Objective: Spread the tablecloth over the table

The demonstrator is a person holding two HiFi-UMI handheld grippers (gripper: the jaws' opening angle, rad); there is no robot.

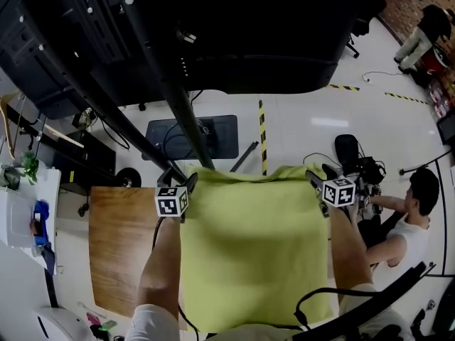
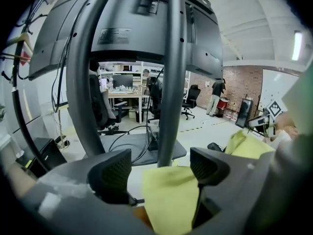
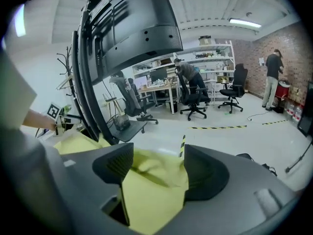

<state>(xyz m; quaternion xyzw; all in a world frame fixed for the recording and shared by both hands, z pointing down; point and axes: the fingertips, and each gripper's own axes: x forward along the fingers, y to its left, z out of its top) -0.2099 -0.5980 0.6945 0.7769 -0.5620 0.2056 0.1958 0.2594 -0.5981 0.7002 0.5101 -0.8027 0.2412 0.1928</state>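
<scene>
A yellow-green tablecloth (image 1: 252,247) lies over the right part of a wooden table (image 1: 117,247), whose left part is bare. My left gripper (image 1: 183,180) is at the cloth's far left corner and my right gripper (image 1: 316,177) at its far right corner. In the left gripper view the jaws of the left gripper (image 2: 161,168) stand wide apart, with the cloth corner (image 2: 171,199) lying loose between them, nearer the right jaw. In the right gripper view the right gripper (image 3: 159,163) is also open, and a rumpled cloth corner (image 3: 151,195) lies in the gap.
A black stand pole (image 1: 181,105) carrying a large dark screen rises just beyond the table, with its base plate (image 1: 213,137) on the floor. A seated person (image 1: 416,215) and black equipment (image 1: 359,169) are at the right. A white cabinet (image 1: 21,212) stands at the left.
</scene>
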